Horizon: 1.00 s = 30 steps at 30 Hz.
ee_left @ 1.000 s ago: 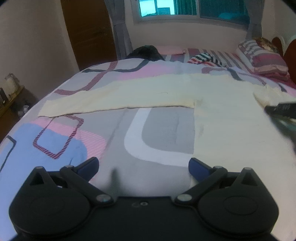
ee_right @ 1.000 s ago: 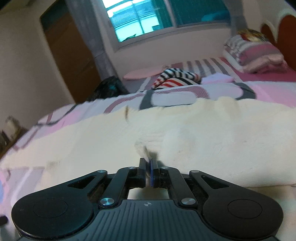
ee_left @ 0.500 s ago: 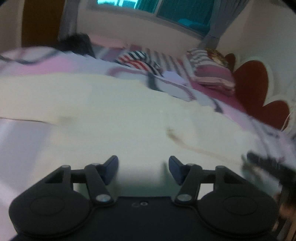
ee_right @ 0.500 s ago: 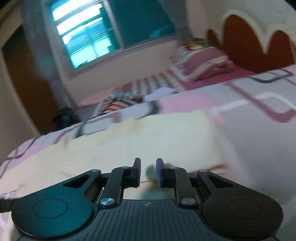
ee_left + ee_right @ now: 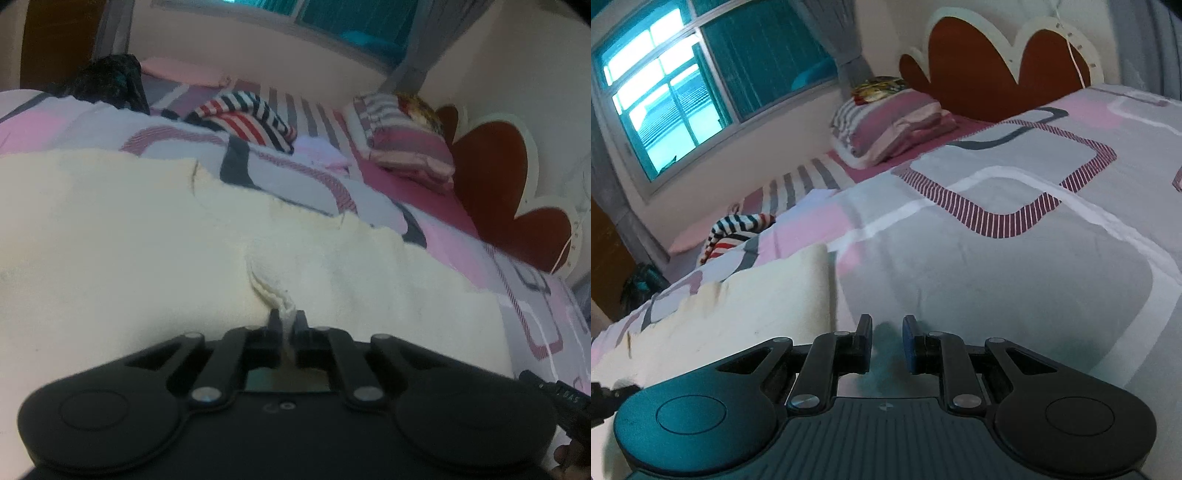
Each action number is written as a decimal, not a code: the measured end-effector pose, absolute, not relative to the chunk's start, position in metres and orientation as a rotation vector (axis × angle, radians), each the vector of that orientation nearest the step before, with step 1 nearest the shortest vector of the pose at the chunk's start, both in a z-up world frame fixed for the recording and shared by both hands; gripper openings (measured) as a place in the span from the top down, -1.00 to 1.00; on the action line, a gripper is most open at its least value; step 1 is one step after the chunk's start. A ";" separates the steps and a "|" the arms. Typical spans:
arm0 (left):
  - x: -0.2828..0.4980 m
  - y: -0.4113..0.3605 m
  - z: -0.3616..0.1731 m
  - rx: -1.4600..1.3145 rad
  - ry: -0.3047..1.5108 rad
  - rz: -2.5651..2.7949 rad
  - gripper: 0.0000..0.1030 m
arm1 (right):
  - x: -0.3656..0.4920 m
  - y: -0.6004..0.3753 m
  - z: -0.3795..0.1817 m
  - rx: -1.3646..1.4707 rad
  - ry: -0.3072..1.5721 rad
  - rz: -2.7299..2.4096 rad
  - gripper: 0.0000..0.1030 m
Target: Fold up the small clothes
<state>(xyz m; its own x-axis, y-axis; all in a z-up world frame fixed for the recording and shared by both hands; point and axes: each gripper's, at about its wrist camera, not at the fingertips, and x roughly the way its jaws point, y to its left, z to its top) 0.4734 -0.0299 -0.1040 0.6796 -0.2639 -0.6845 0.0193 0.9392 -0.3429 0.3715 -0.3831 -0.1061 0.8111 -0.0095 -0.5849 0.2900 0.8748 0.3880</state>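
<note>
Left tongs [image 5: 287, 320] pinch the cream garment [image 5: 129, 240] lying crosswise; right tongs [image 5: 887, 334] spread, empty.

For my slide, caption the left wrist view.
Left gripper pinches a raised fold of the cream garment spread on the patterned bedspread.

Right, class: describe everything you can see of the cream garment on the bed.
The cream garment looks like a soft, slightly fuzzy knit, spread mostly flat on the patterned bedspread. Its far edge is uneven, with a dark mark near it. The left gripper has just closed and pinches up a small ridge of it. The right gripper stands open over bare bedspread, just off the garment's edge.
</note>
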 end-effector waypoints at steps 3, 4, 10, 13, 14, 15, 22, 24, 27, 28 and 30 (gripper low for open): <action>0.473 -0.025 -0.103 -0.314 0.798 -0.176 0.92 | 0.374 -0.383 -0.105 0.496 0.607 -0.169 0.64; 0.470 -0.022 -0.101 -0.307 0.792 -0.172 0.92 | 0.376 -0.381 -0.106 0.498 0.607 -0.167 0.64; 0.461 0.016 -0.089 -0.284 0.758 -0.108 1.00 | 0.378 -0.368 -0.104 0.482 0.609 -0.145 0.64; 0.463 0.035 -0.092 -0.374 0.806 -0.166 0.92 | 0.379 -0.361 -0.104 0.472 0.604 -0.140 0.64; 0.462 0.035 -0.095 -0.399 0.821 -0.181 0.49 | 0.378 -0.360 -0.104 0.472 0.601 -0.140 0.64; 0.459 0.030 -0.096 -0.392 0.818 -0.184 0.25 | 0.379 -0.360 -0.104 0.474 0.602 -0.141 0.64; 0.462 -0.005 -0.108 -0.417 0.843 -0.242 0.39 | 0.377 -0.360 -0.104 0.468 0.606 -0.145 0.64; 0.468 -0.007 -0.113 -0.465 0.839 -0.236 0.42 | 0.374 -0.363 -0.104 0.474 0.607 -0.148 0.64; 0.475 -0.006 -0.119 -0.521 0.847 -0.210 0.75 | 0.371 -0.367 -0.104 0.482 0.612 -0.153 0.64; 0.476 -0.008 -0.120 -0.509 0.849 -0.196 0.81 | 0.371 -0.368 -0.105 0.486 0.614 -0.153 0.64; 0.478 -0.011 -0.118 -0.478 0.840 -0.191 0.93 | 0.370 -0.370 -0.105 0.491 0.614 -0.155 0.64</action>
<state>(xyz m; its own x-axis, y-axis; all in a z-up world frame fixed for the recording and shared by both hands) 0.4785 -0.0113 -0.1175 0.6581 -0.3468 -0.6682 -0.0230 0.8779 -0.4783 0.3701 -0.3695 -0.1051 0.8101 0.0035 -0.5863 0.2821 0.8743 0.3949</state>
